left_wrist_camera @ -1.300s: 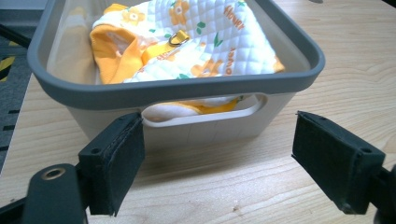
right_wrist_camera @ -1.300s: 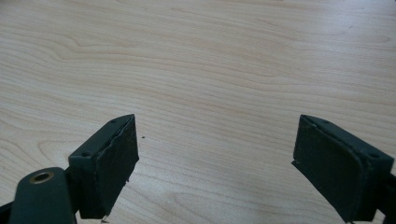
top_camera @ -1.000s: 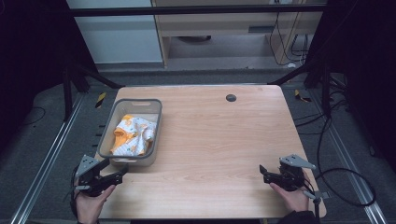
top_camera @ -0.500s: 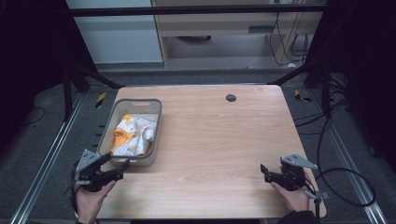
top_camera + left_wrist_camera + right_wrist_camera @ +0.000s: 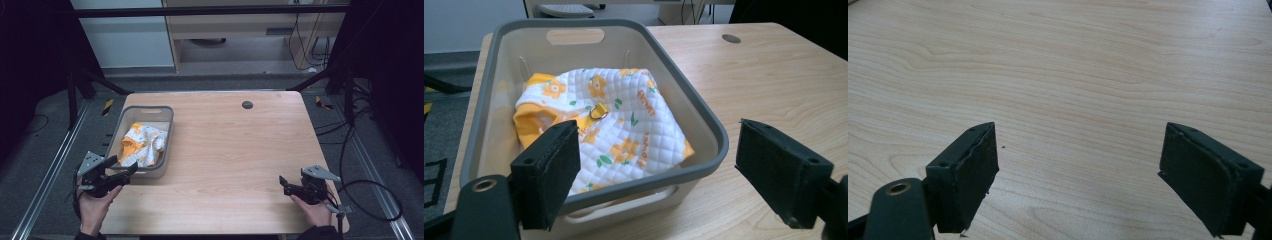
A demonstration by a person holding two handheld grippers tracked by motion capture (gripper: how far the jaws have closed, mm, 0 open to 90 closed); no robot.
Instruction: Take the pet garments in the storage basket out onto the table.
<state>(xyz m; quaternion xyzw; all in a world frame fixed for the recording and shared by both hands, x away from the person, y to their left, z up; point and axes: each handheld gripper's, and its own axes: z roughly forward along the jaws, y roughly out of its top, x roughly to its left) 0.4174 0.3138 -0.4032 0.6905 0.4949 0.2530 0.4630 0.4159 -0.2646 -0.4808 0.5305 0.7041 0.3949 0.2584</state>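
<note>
Left tool (image 5: 656, 165), jaws spread, faces a quilted flowered cloth (image 5: 611, 130) in a bin (image 5: 704, 120); right tool (image 5: 1080, 175) gapes over table (image 5: 1073, 75).

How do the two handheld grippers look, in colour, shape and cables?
Both are black, with two flat rectangular padded jaws. The left gripper and the right gripper each carry a grey three-cornered plate on top. A black cable loops from the right one. A brass-coloured eyelet sits near one jaw base.

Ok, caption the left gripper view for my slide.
Open left tongs face a grey bin holding a quilted white-and-yellow flowered garment on a wooden table.
</note>
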